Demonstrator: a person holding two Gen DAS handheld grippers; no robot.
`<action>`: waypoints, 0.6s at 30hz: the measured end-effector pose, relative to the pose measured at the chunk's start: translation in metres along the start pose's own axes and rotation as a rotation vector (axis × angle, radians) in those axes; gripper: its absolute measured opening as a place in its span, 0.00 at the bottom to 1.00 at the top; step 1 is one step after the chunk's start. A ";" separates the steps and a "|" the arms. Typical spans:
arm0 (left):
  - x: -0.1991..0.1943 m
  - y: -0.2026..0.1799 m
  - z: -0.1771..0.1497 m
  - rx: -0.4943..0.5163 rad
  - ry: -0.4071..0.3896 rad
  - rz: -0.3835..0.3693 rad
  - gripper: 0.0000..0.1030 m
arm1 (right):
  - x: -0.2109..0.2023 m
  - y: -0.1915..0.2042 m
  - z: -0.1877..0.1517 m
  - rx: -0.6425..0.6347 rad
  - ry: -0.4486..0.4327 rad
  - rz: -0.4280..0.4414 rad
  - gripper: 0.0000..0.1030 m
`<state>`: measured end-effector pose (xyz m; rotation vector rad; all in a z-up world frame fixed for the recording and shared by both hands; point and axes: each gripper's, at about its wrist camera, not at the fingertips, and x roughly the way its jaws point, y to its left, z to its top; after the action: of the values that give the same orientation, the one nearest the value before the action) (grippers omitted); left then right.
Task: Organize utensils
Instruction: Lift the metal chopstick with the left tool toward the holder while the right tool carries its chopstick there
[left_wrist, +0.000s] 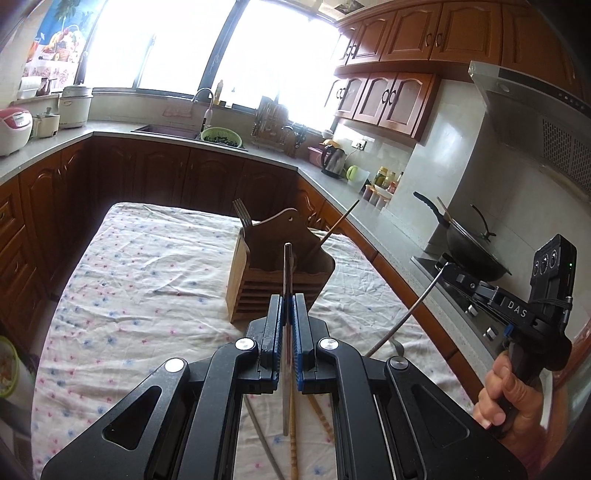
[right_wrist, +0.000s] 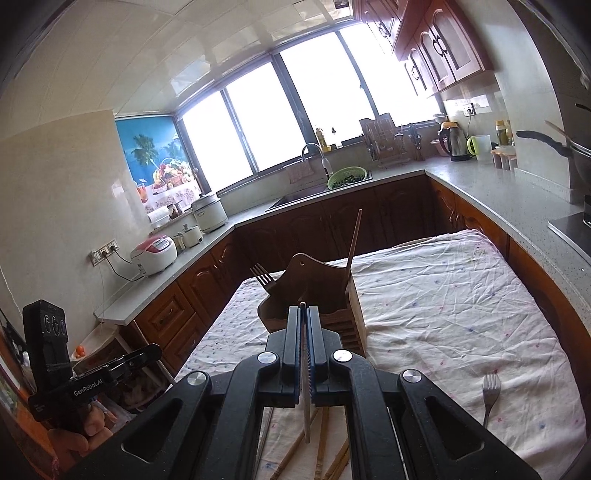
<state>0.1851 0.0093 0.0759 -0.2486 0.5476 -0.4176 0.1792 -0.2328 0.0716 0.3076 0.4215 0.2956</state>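
Note:
A wooden utensil holder (left_wrist: 280, 271) stands on the cloth-covered table (left_wrist: 147, 277), with a fork (left_wrist: 242, 213) and a chopstick (left_wrist: 338, 223) standing in it. My left gripper (left_wrist: 288, 301) is shut on a flat metal utensil (left_wrist: 287, 273), held just short of the holder. My right gripper (right_wrist: 303, 312) is shut on a thin metal chopstick (right_wrist: 306, 402), also close to the holder (right_wrist: 321, 299). In the left wrist view the right gripper (left_wrist: 448, 267) holds that long metal rod (left_wrist: 406, 314) off to the right. Wooden chopsticks (right_wrist: 321, 446) and a fork (right_wrist: 490, 393) lie on the cloth.
Countertops wrap around the table, with a sink (left_wrist: 166, 130), green colander (left_wrist: 221, 137), rice cookers (left_wrist: 13, 129), a kettle (left_wrist: 334, 160) and a wok on the stove (left_wrist: 472, 247). Dark wood cabinets (left_wrist: 155, 173) stand close behind the table.

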 end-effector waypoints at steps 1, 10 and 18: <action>0.000 0.001 0.003 -0.004 -0.009 0.001 0.04 | 0.001 0.000 0.002 -0.001 -0.005 -0.001 0.02; 0.011 0.003 0.043 -0.019 -0.104 -0.002 0.04 | 0.014 -0.006 0.027 0.010 -0.055 0.001 0.02; 0.035 0.002 0.090 -0.017 -0.213 0.026 0.04 | 0.032 -0.012 0.074 0.023 -0.155 -0.013 0.02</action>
<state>0.2622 0.0055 0.1335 -0.2976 0.3450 -0.3559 0.2426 -0.2502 0.1205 0.3474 0.2746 0.2528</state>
